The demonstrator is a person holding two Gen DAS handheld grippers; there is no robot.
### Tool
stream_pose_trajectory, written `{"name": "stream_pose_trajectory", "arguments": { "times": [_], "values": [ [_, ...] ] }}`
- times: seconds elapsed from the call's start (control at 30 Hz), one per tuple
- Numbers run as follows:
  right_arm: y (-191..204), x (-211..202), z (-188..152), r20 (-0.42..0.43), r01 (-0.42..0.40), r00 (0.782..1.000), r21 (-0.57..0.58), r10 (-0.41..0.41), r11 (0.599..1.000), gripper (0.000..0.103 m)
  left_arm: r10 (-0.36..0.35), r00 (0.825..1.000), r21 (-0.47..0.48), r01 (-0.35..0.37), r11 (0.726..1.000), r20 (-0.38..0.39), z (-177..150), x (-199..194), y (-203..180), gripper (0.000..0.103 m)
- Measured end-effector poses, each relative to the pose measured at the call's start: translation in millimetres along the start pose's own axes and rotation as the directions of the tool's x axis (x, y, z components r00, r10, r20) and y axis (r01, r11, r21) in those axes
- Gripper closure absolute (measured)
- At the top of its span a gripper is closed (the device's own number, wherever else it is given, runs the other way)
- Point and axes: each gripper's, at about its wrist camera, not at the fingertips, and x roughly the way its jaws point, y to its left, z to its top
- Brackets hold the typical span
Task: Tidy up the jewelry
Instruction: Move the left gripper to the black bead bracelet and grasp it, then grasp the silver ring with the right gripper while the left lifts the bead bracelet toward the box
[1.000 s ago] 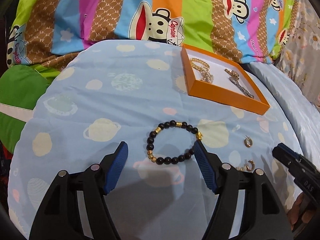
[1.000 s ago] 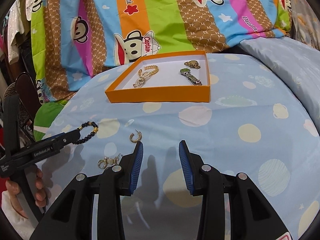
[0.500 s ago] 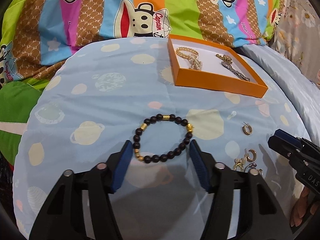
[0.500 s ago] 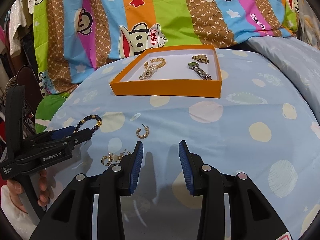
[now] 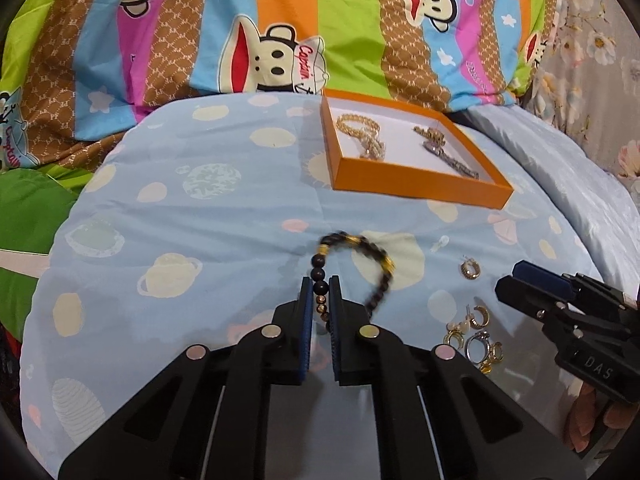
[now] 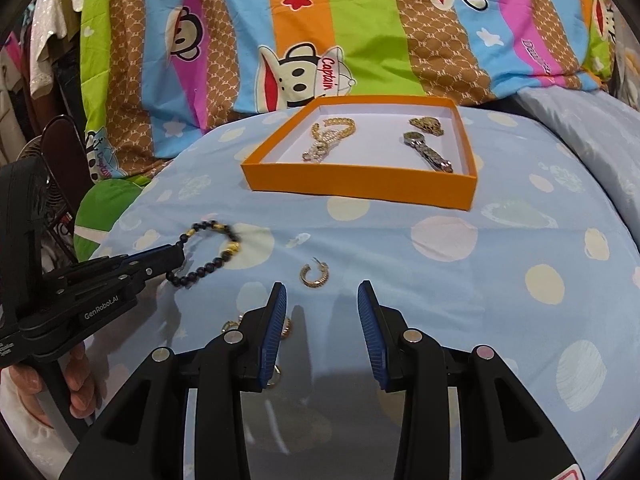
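Note:
My left gripper (image 5: 319,286) is shut on a black bead bracelet with gold beads (image 5: 362,246), which hangs blurred just above the blue bedding; it also shows in the right wrist view (image 6: 208,252). My right gripper (image 6: 322,300) is open and empty, above the bedding, with a gold hoop earring (image 6: 314,274) just ahead of its fingertips. An orange box (image 6: 360,186) farther back holds a gold chain bracelet (image 6: 330,138) and a watch (image 6: 426,150). A small heap of rings and earrings (image 5: 476,334) lies right of my left gripper.
A striped cartoon monkey blanket (image 6: 320,32) rises behind the box. A green cushion (image 5: 28,216) lies at the left. The blue spotted bedding (image 6: 500,260) slopes down at its edges. Another pale blue pillow (image 5: 560,168) lies to the right.
My left gripper has closed on the bead bracelet and lifted it off the bedding. My right gripper stays open and has shifted slightly toward the hoop earring.

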Motion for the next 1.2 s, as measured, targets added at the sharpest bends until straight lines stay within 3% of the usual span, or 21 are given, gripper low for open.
{"name": "stream_pose_trajectory", "arguments": {
  "times": [0.13, 0.4, 0.63, 0.83, 1.13, 1.2],
  "values": [
    [18, -11, -6, 0.033, -0.01, 0.999, -0.083, 0.013, 0.997, 0.066, 0.0, 1.0, -0.01, 0.0, 1.0, 0.016, 0, -4, 2, 0.096],
    [44, -14, -18, -0.025, -0.077, 0.997, -0.159, 0.073, 0.984, 0.068, -0.002, 0.999, -0.036, 0.004, 0.999, 0.046, 0, -10, 8, 0.096],
    [35, -4, -20, -0.076, -0.068, 0.995, -0.104, 0.06, 0.992, 0.069, -0.002, 1.0, -0.045, 0.003, 0.999, 0.022, -1, -9, 10, 0.096],
    [37, 4, -21, -0.116, -0.07, 0.992, -0.107, 0.057, 0.992, 0.078, -0.003, 1.0, -0.039, 0.004, 0.999, 0.016, -2, -6, 9, 0.096],
    [38, 10, -18, -0.129, -0.071, 0.99, -0.108, 0.057, 0.992, 0.079, -0.005, 1.0, -0.032, 0.005, 0.999, 0.011, -2, -4, 7, 0.096],
    [37, 10, -19, -0.128, -0.07, 0.99, -0.105, 0.057, 0.992, 0.083, -0.005, 1.0, -0.032, 0.005, 0.999, 0.011, -2, -4, 7, 0.096]
  ]
}}
